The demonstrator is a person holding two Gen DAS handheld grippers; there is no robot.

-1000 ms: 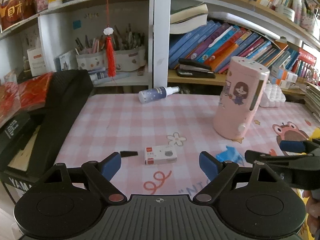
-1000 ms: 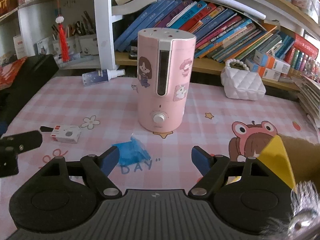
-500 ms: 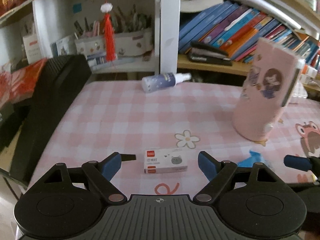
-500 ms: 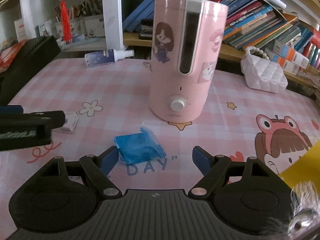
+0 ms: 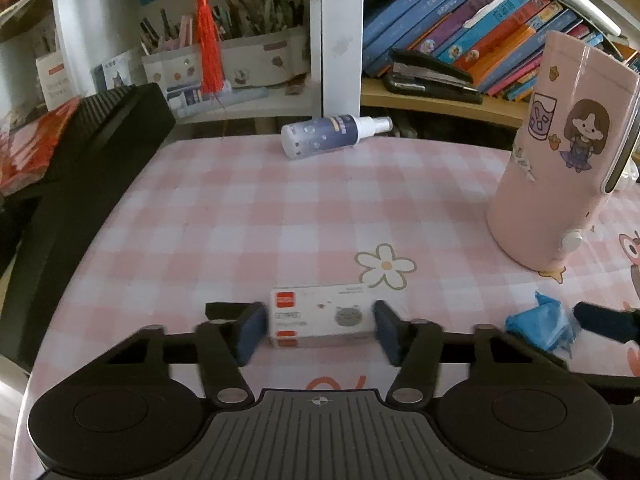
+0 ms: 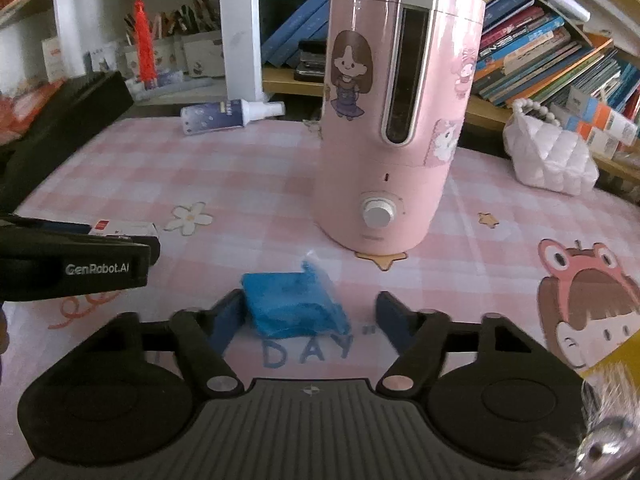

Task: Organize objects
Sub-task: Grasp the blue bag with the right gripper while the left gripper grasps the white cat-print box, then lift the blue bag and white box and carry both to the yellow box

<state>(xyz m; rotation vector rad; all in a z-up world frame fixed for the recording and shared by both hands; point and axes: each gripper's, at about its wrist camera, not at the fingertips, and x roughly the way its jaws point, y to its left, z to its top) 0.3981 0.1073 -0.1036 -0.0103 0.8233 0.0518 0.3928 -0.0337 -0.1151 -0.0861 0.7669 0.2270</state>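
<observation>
A pink checked desk mat (image 5: 248, 216) covers the desk, with crowded bookshelves behind it and a tall pink humidifier (image 6: 392, 120) standing toward the back. We have our left gripper (image 5: 320, 334) low at the mat with its jaws apart, one on each side of the small white box (image 5: 320, 320); the pads look just beside the box ends, though we cannot tell whether they touch yet. Our right gripper (image 6: 308, 316) is also spread wide, around the crumpled blue packet (image 6: 292, 304), whose bulk sits closer to the left finger than the right.

To grip well, we judge the left should close squarely on the box's short ends, keeping the fingers level with the mat so the box does not pivot or pop out. On the right, we would shift slightly so the packet is centred before closing, since soft wrapping will likely crush and slide. A thin black strip (image 5: 224, 310) lies just beside the left finger, so we should avoid dragging it. A spray bottle (image 5: 332, 134) lies on its side at the far edge, well apart from both.
</observation>
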